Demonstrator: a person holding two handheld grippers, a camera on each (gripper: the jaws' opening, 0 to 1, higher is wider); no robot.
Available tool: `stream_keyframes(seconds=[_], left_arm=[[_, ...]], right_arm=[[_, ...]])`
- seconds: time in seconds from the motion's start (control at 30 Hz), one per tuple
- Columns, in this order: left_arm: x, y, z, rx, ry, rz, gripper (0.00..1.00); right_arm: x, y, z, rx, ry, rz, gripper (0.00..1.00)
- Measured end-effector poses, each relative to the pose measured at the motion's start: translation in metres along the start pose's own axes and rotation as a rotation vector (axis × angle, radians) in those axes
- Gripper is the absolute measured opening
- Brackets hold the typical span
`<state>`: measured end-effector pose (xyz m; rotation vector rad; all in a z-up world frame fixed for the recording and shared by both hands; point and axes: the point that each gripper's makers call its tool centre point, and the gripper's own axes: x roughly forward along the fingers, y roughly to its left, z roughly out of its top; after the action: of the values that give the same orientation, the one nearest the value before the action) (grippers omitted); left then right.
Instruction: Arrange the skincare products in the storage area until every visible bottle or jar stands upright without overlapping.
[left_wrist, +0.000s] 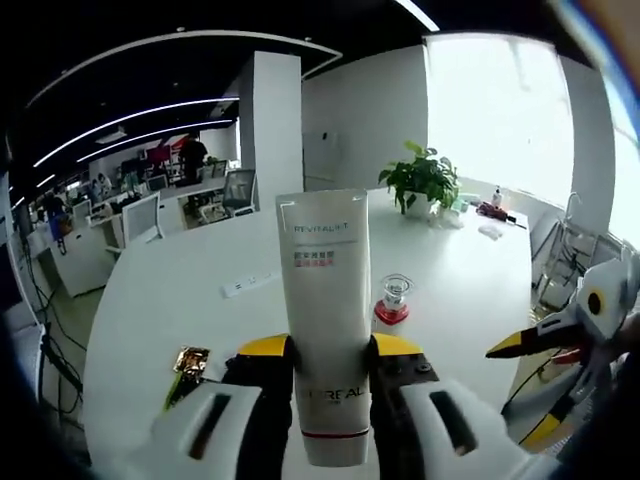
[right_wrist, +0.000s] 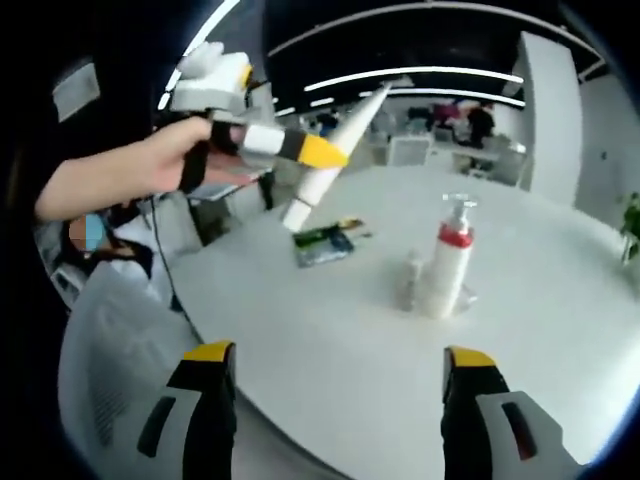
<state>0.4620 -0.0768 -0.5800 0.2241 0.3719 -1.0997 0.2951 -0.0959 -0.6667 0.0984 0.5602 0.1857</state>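
Here we see the left gripper (left_wrist: 332, 365) clamped on the tube (left_wrist: 323, 310), long axis up the frame centre, lifted above the table (left_wrist: 160, 290). In the right gripper view, our right gripper (right_wrist: 338, 372) gapes empty at lower frame, the pump bottle (right_wrist: 448, 262) standing beyond at centre right.

Tube (left_wrist: 325, 320) btm behind gripper (left_wrist: 325, 375)

Open-plan office: desks with monitors (left_wrist: 140, 215), ceiling light strips (left_wrist: 130, 120), white meeting table (left_wrist: 470, 290).
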Motion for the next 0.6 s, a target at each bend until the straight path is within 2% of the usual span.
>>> stream_keyframes(seconds=[0.13, 0.23, 0.47, 0.6], left_arm=[[-0.009, -0.010, -0.001, -0.002, -0.013, -0.008, 0.31], [-0.016, -0.017, 0.000, -0.002, -0.025, -0.009, 0.31], [-0.030, -0.028, 0.005, 0.032, -0.055, -0.014, 0.31], [-0.036, -0.034, 0.006, 0.023, -0.073, -0.008, 0.31]], right_arm=[[-0.002, -0.001, 0.005, 0.053, -0.031, 0.018, 0.87], [-0.003, 0.003, 0.010, 0.123, -0.067, 0.061, 0.88], [-0.007, -0.001, 0.017, 0.188, -0.113, 0.069, 0.87], [-0.011, -0.002, 0.028, 0.270, -0.173, 0.093, 0.86]])
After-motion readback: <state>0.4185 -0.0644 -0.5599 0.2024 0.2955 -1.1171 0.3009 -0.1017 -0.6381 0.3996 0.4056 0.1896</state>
